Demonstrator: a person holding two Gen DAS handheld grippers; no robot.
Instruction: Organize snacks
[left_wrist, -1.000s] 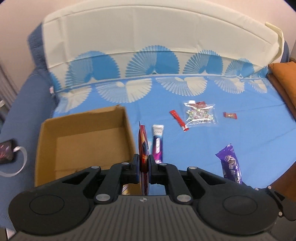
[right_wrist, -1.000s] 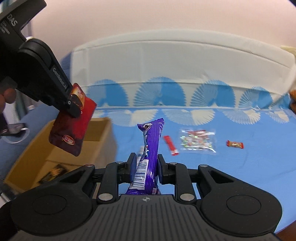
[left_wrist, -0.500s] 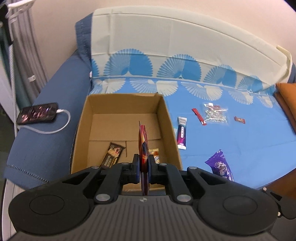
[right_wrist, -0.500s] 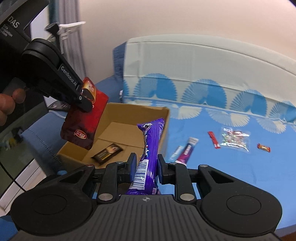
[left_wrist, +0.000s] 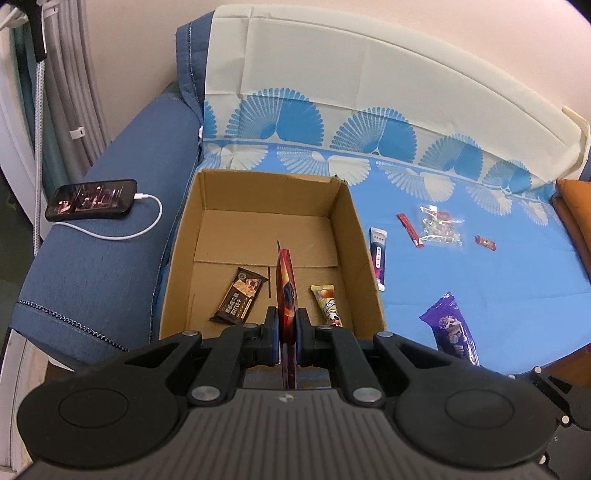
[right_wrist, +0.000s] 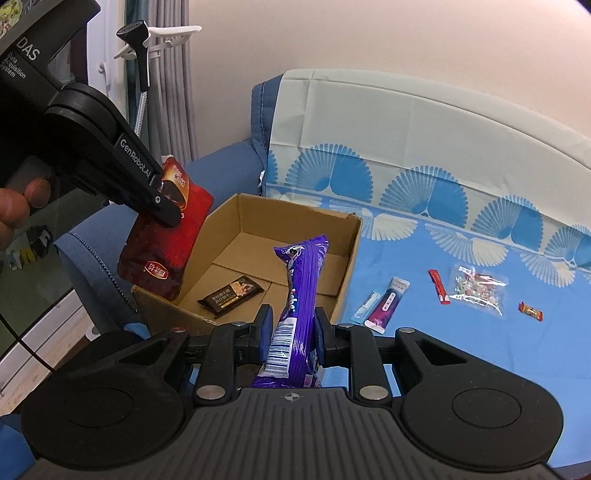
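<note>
Overhead, "GenRobot.AI" on left tool (right_wrist: 168, 206), clamping red packet (right_wrist: 166, 243).

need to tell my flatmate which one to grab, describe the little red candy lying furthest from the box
Start at the cardboard box on the blue sofa cover and follow the loose snacks away from it. Past the clear bag of mixed sweets lies the small red candy, alone: much shorter than the long red stick.

Red pouch (left_wrist: 286, 280) above cardboard box (left_wrist: 354, 236)
</note>
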